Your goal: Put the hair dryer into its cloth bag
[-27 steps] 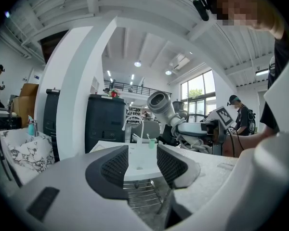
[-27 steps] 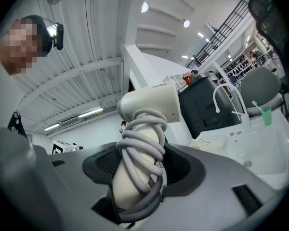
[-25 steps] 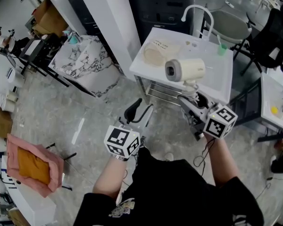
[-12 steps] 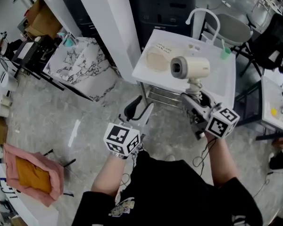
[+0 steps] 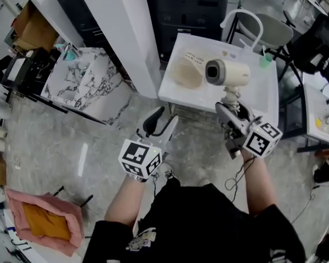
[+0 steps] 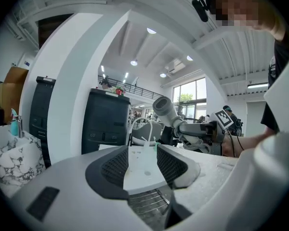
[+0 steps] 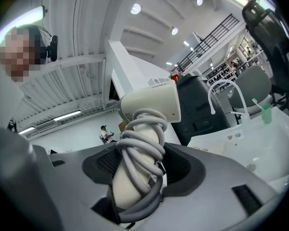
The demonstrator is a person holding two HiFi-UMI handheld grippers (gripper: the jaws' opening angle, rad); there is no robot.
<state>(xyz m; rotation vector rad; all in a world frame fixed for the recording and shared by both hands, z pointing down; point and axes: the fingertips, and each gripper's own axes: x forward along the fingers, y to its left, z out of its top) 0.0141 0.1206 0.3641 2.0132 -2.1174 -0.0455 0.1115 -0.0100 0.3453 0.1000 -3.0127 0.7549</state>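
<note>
**While the dryer is carried by its handle: hazards and inventory**

Because the right hand-held gripper (image 5: 233,109) is clamped only on the handle of the hair dryer (image 5: 227,73), the heavy barrel stands out above the jaws and may pivot in the grip when tilted toward the bag. The grey cord (image 7: 142,134) is wound in loose loops round that handle. A loop could slip free and catch on the bag's rim, or drag the bag along.

The beige cloth bag (image 5: 185,70) lies slack on the white table (image 5: 263,100), and no open mouth can be seen from here. If it is not spread first, the barrel would likely push the cloth across the smooth top rather than enter it. The left hand-held gripper (image 5: 163,122), jaws apart with nothing between them, is short of the table edge and free for that job. The dryer is held in the air, showing over the table beside the bag.

Count: one hair dryer, one cord, one cloth bag, one table, two hand-held grippers.
</note>
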